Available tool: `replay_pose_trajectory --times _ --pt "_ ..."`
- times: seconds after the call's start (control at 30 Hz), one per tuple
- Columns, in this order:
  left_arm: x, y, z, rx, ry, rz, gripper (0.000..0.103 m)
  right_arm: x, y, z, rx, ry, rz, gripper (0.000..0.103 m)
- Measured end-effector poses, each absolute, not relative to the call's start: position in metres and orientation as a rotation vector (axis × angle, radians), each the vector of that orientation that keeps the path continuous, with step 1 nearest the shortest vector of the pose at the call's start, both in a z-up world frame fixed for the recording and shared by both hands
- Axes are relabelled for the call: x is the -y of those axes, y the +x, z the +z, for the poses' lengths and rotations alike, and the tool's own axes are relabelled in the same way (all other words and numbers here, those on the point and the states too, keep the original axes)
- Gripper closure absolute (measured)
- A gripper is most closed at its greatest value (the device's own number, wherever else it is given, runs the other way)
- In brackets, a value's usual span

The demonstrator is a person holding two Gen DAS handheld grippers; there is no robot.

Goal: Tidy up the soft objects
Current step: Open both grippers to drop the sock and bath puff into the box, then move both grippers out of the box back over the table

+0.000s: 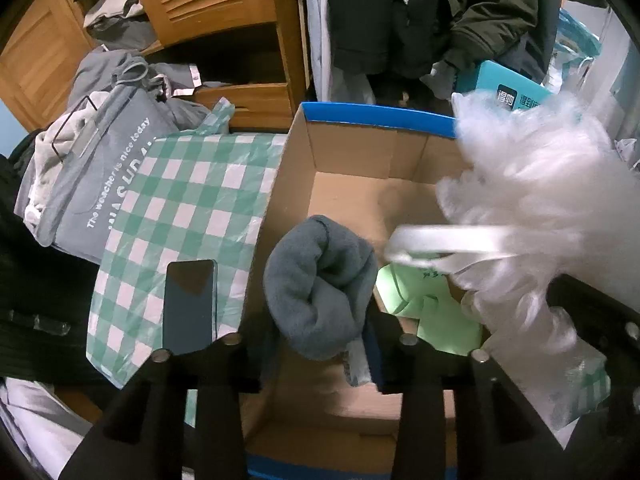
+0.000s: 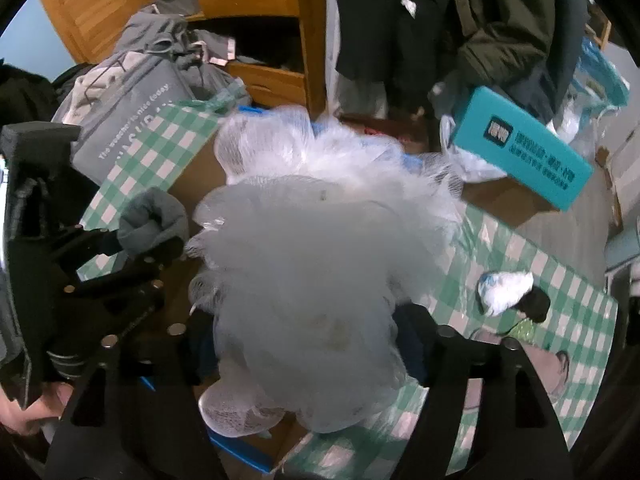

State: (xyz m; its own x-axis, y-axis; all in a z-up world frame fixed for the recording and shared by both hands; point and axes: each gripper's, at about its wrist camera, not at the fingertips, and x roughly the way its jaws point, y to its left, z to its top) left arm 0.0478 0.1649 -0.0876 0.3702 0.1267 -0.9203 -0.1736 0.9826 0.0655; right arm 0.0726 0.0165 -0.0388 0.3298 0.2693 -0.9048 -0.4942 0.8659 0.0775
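Note:
My left gripper (image 1: pixel 320 336) is shut on a rolled grey sock (image 1: pixel 318 284) and holds it over the open cardboard box (image 1: pixel 352 152) with a blue rim. It also shows at the left of the right wrist view (image 2: pixel 154 220). My right gripper (image 2: pixel 308 332) is shut on a white mesh bath pouf (image 2: pixel 304 264), which hides most of the box below it. In the left wrist view the pouf (image 1: pixel 532 200) hangs over the box's right side with its white loop. A light green item (image 1: pixel 432 304) lies in the box.
A green-and-white checked plastic sheet (image 1: pixel 188 208) carries a dark phone (image 1: pixel 190 304). A grey tote bag (image 1: pixel 104 176) with clothes stands at the left. A teal box (image 2: pixel 520 148) and a white-and-black sock (image 2: pixel 508 288) lie at the right. A wooden wardrobe (image 1: pixel 224 0) and dark coats stand behind.

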Motion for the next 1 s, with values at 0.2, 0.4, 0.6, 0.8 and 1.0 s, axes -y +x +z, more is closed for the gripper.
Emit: replay_pose_trajectory --times 0.2,0.4,0.6,0.8,1.0 --pt "-0.165 0.044 -0.077 -1.143 -0.031 0.199 0.037 -0.022 0.060 -0.028 -1.079 -0.283 0.517 0.023" --pt "-0.163 0.042 -0.069 -1.123 -0.011 0.203 0.028 -0.015 0.057 -0.022 -1.054 -0.281 0.491 0.023" --pt "-0.158 0.039 -0.062 -1.110 -0.013 0.185 0.028 -0.002 0.060 -0.021 -1.063 -0.241 0.474 0.023" --pt "-0.148 0.038 -0.057 -1.101 -0.004 0.169 0.028 0.012 0.060 -0.024 -1.077 -0.215 0.449 0.023" --pt "-0.138 0.039 -0.052 -1.094 -0.002 0.149 0.028 0.028 0.061 -0.023 -1.077 -0.194 0.426 0.023"
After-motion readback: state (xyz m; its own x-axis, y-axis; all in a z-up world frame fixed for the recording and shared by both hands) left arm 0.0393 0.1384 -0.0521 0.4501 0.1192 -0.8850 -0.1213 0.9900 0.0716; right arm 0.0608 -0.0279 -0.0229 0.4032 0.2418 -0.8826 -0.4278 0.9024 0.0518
